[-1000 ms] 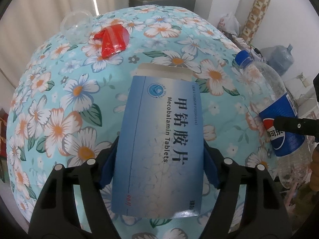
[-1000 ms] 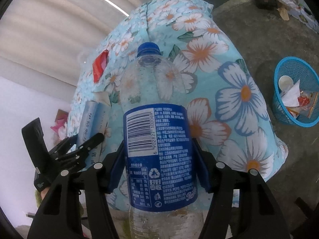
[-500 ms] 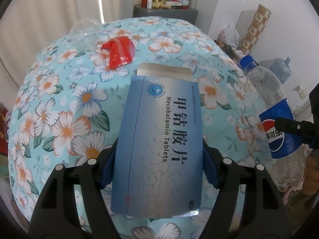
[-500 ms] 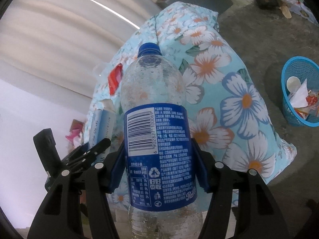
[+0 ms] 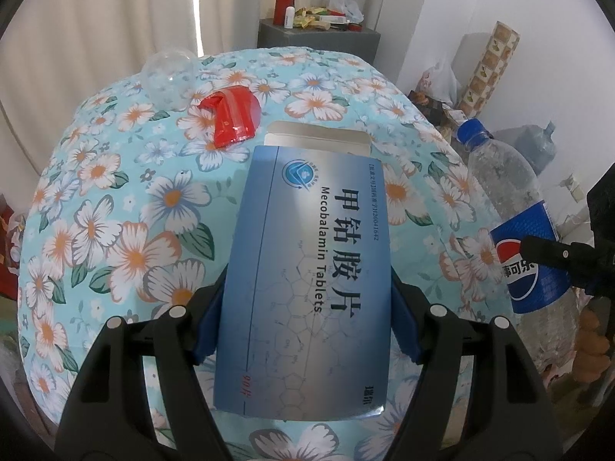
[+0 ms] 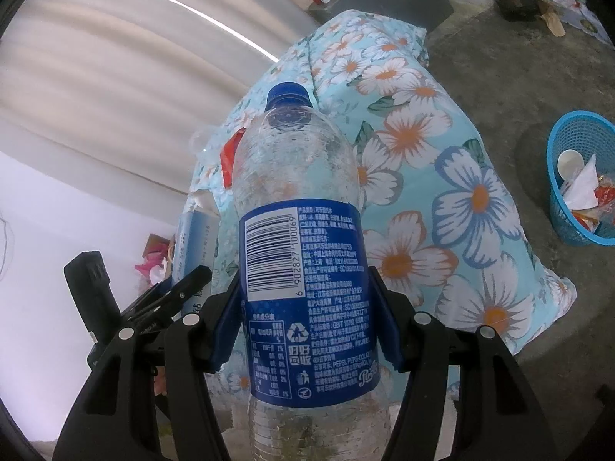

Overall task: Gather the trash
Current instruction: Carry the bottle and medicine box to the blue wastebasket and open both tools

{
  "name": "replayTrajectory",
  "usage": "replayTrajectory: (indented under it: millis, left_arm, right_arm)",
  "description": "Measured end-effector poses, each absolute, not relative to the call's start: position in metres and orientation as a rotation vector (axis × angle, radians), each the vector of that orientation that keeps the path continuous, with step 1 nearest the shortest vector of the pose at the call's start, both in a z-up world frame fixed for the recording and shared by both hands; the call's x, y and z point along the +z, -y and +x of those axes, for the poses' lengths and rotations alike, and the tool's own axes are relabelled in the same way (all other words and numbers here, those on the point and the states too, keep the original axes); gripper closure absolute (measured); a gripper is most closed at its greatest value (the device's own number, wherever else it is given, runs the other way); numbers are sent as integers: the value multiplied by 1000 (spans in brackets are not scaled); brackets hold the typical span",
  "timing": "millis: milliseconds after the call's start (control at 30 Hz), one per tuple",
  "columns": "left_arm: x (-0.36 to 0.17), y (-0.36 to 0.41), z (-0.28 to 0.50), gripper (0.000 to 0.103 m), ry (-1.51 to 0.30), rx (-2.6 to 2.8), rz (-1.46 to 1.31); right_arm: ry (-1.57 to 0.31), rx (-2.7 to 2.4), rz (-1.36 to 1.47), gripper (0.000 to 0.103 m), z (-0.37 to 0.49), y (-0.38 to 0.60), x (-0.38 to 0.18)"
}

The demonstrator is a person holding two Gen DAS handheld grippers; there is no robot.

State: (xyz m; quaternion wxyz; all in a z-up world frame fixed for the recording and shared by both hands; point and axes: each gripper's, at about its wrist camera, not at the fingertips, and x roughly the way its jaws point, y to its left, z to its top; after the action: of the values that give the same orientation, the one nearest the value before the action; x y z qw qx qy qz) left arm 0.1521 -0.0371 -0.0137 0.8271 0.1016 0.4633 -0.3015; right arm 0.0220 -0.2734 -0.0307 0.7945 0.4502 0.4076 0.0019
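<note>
A floral-clothed bench (image 5: 115,238) is seen below. An empty Pepsi bottle (image 6: 303,269) is clamped between the right gripper (image 6: 305,319) jaws; a blue tablet box (image 5: 307,288) is clamped between the left gripper (image 5: 305,319) jaws. A blue basket (image 6: 576,199) of trash sits on the floor.

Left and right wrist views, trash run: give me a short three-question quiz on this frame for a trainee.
1. True or false: the left claw is shut on the blue tablet box.
2. What does the right claw hold? A) red wrapper B) Pepsi bottle C) clear cup
3. Fill in: the blue basket of trash stands on the ____, beside the table with the floral tablecloth.

Key
1. True.
2. B; the red wrapper and clear cup lie on the cloth.
3. Floor.
</note>
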Motion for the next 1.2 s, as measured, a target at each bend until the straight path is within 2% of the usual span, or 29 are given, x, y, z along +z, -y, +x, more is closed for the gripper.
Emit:
replayTrajectory:
  millis: [833,1000,1200]
  left_arm:
    - [-2,41,148,35,-963,-653,199]
    - [9,56,142,35,-942,-694,190]
    - [28,112,128,35,-898,-817,195]
  right_arm:
    - [-845,7,986,44,14,279,-26]
    - [-789,1,1004,44,-1,292,-17]
    - [-672,-99,1044,44,-47,334,-4]
